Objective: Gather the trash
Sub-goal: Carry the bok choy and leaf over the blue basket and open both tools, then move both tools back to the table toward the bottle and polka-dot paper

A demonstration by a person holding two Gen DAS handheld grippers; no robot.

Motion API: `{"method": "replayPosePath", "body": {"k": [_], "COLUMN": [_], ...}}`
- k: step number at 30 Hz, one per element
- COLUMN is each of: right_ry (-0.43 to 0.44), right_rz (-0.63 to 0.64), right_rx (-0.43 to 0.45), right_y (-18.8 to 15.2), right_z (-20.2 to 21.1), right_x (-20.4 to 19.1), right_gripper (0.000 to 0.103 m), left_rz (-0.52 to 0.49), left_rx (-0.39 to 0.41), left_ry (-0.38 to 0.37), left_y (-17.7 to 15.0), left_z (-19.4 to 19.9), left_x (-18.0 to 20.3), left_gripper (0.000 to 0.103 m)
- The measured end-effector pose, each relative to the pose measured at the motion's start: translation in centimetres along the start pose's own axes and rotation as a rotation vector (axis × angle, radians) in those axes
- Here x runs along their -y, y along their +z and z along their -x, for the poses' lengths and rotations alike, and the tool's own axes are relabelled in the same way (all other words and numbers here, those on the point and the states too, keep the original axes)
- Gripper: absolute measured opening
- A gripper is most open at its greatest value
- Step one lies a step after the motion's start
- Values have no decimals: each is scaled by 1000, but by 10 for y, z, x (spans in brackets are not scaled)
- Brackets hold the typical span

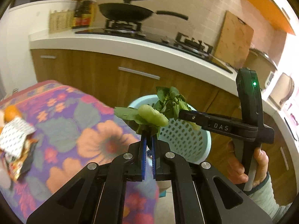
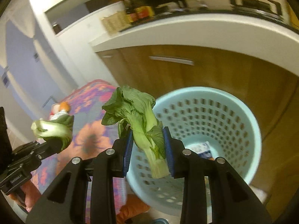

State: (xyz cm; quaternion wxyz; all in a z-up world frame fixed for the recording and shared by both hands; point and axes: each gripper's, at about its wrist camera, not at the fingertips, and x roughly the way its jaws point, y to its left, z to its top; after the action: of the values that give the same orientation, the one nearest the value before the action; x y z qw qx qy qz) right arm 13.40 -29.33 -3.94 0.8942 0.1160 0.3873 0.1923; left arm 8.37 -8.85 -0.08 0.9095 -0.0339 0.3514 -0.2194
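My left gripper (image 1: 148,136) is shut on a pale green bok choy stub with leaves (image 1: 152,116), held in the air past the table's edge. My right gripper (image 2: 148,131) is shut on a second, whole bok choy (image 2: 142,119), just in front of the light blue perforated trash basket (image 2: 233,115). A printed packet (image 2: 203,147) lies at the bottom of the basket. In the left wrist view the right gripper (image 1: 180,113) comes in from the right with its greens (image 1: 172,101) above the basket (image 1: 186,138). The right wrist view shows the left gripper (image 2: 56,143) with its stub (image 2: 50,128).
A table under a floral cloth (image 1: 84,130) carries snack wrappers (image 1: 16,140) and an orange (image 1: 11,113). Behind the basket run wooden cabinets (image 1: 93,69) under a white counter (image 1: 130,44) with a wok (image 1: 127,12), bottles (image 1: 84,13) and a cutting board (image 1: 233,39).
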Motion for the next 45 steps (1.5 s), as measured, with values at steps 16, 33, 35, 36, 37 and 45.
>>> {"method": "replayPosePath", "body": {"k": [16, 33, 35, 36, 37, 45], "right_ry": [-196, -219, -224, -224, -222, -189], "right_rz": [-80, -85, -81, -79, -75, -16], "right_rx": [-91, -119, -112, -107, -98, -32], "right_y": [-19, -27, -26, -26, -25, -14], "right_z": [-38, -35, -30, -28, -24, -3], "right_x": [56, 65, 63, 62, 60, 24], "right_gripper": [31, 41, 41, 41, 41, 41], "left_rz": [-104, -99, -95, -88, -82, -66], "left_rx": [-178, -221, -205, -194, -187, -69], "left_ry": [7, 15, 16, 12, 7, 47], "left_y": [20, 18, 19, 19, 19, 18], "left_z": [-98, -116, -110, -105, -102, -53], "left_x": [38, 39, 38, 36, 35, 26], "left_gripper": [3, 19, 21, 22, 23, 40]}}
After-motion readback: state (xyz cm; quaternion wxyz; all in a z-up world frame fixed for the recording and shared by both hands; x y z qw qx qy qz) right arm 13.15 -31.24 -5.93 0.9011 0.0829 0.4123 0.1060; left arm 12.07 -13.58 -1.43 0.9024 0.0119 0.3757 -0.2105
